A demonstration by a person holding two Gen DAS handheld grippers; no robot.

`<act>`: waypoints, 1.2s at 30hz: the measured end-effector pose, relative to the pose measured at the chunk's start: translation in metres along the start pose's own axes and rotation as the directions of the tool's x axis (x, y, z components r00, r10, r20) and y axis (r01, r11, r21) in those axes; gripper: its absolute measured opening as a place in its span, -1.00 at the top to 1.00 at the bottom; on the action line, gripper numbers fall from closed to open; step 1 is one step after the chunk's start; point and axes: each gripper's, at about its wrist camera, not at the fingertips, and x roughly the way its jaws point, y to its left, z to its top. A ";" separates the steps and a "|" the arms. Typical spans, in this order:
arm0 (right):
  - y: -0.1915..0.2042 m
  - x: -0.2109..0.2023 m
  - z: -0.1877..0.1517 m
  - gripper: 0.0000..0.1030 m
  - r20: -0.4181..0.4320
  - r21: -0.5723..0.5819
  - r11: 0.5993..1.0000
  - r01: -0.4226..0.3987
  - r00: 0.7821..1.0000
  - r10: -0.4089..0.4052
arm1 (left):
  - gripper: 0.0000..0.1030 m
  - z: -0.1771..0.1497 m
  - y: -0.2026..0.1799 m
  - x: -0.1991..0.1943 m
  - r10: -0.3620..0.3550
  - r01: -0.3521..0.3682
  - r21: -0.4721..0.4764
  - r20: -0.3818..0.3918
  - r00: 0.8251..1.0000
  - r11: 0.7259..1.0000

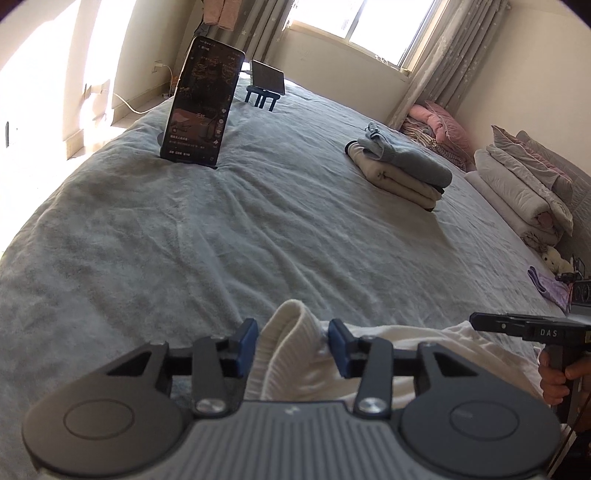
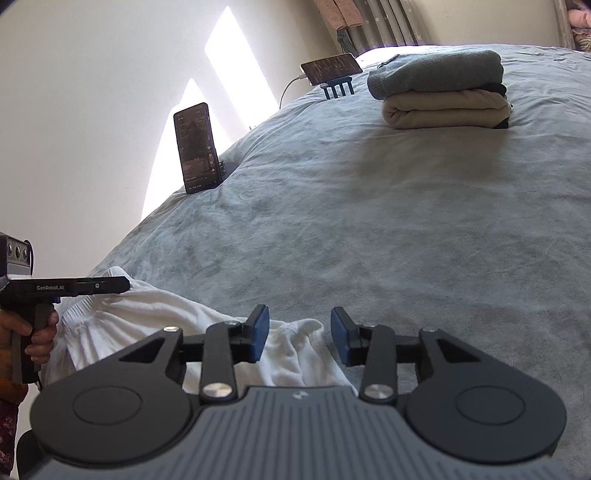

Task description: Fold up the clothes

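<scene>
Both grippers, left gripper [image 1: 293,345] and right gripper [image 2: 300,334], are hovering with jaws open, gripping nothing, each straddling an end of the white garment [image 2: 155,317] stretching crosswise between them.

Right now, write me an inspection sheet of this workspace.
Surface: bed under a wrinkled grey cover.
Job's things: white garment bunched at the near edge; folded stack, grey on cream.
Clutter: upright phone, second phone on a blue stand, bedding, soft toy.
Grippers: left gripper open around a garment fold; right gripper open above another.
Cables: charging cable into the second phone.
Surroundings: window, curtains, sunlit walls.
</scene>
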 end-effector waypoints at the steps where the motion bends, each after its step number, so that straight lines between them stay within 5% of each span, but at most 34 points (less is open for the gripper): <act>1: 0.003 0.001 -0.001 0.09 0.001 -0.023 1.000 0.010 1.000 -0.010 | 0.27 0.000 0.000 0.001 0.004 -0.004 0.003 0.002 1.000 1.000; 3: 0.009 0.002 -0.003 0.10 0.004 -0.069 0.997 0.030 1.000 -0.030 | 0.48 -0.002 -0.002 0.002 0.019 -0.019 0.020 0.010 1.000 1.000; 6: 0.020 0.013 -0.008 0.91 -0.032 -0.162 0.985 0.059 0.997 -0.065 | 0.69 -0.003 -0.006 -0.001 0.035 -0.038 0.048 0.053 0.998 0.998; 10: 0.026 0.009 -0.002 0.93 0.064 -0.201 0.969 0.145 0.989 -0.135 | 0.74 -0.002 -0.009 -0.006 0.049 -0.058 0.076 0.117 0.992 0.995; 18: 0.015 0.031 -0.001 0.90 0.037 -0.192 0.961 0.198 0.980 -0.195 | 0.58 -0.004 -0.003 0.012 0.079 -0.084 0.065 0.075 0.994 0.994; 23: 0.023 0.012 0.000 0.38 0.052 -0.178 0.960 0.218 0.976 -0.212 | 0.13 -0.006 -0.003 -0.010 0.080 -0.079 -0.019 0.079 0.994 0.997; 25: 0.025 0.003 -0.001 0.24 0.058 -0.171 0.960 0.220 0.975 -0.213 | 0.11 -0.009 -0.003 -0.023 0.090 -0.086 -0.048 0.088 0.992 0.995; 36: 0.070 -0.065 -0.041 0.24 0.055 -0.279 0.953 0.117 0.993 -0.106 | 0.16 -0.045 -0.018 -0.083 0.109 -0.094 -0.118 0.126 0.986 0.989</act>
